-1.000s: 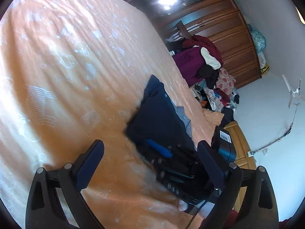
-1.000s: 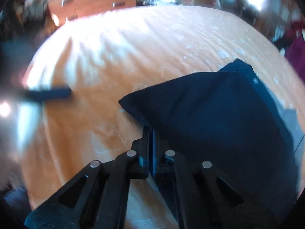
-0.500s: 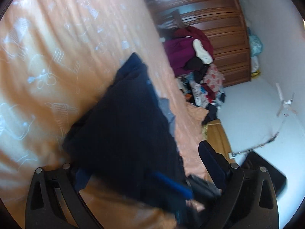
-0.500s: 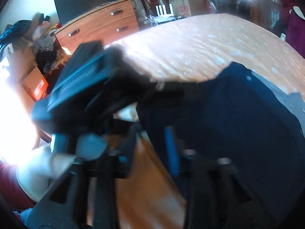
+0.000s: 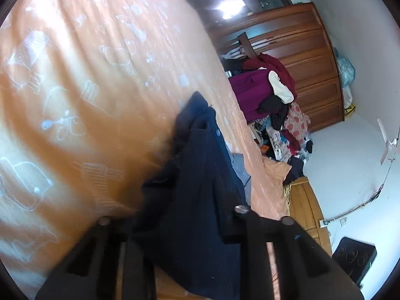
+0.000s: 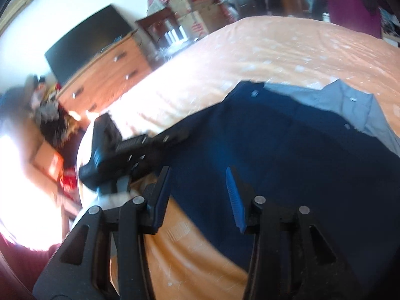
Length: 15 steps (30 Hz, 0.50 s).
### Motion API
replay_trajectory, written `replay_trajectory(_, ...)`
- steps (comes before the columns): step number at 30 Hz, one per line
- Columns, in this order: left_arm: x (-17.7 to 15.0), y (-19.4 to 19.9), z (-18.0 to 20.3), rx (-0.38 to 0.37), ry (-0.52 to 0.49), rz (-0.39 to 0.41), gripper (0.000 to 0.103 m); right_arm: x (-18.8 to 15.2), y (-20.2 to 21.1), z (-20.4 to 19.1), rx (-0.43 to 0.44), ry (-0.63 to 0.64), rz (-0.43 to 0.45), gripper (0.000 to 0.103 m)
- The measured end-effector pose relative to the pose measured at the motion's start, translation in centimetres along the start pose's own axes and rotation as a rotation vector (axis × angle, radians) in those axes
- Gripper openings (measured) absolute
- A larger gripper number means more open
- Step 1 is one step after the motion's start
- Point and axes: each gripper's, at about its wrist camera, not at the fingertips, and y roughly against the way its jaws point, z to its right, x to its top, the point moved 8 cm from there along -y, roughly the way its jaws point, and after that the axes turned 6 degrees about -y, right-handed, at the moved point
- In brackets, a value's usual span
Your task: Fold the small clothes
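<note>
We saw the orange bedspread [image 5: 75, 95] spread beyond our fingers. The navy garment [image 6: 287, 137] lay ahead, over a grey shirt [image 6: 350, 105]; soft and limp, best taken by an edge. Our left gripper [image 5: 180, 222] had clamped its bunched cloth. Our right gripper [image 6: 197, 197] stood open, empty, just above its near edge.

The left claw [image 5: 180, 227] has its fingertips buried under the dark navy folded cloth garment [image 5: 200, 200], so their spacing cannot be read. In the right wrist view, that claw's black body [image 6: 125, 155] is motion-blurred, and the grey cloth garment [image 6: 350, 107] lies mostly beneath the navy one. The brown wooden dresser [image 6: 110, 75] is smeared and partly overexposed.
</note>
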Motion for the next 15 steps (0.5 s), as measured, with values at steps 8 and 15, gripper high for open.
replay_trajectory(8, -2.3, -0.6, 9.4, 0.053, -0.439, -0.009, 0.020, 10.2, -3.3, 3.3, 0.034, -0.117, -0.069, 0.095)
replay_trajectory(15, -4.6, -2.3, 11.6, 0.062, -0.563, -0.047, 0.020, 9.8, -12.4, 4.4, -0.012, -0.137, -0.396, 0.093)
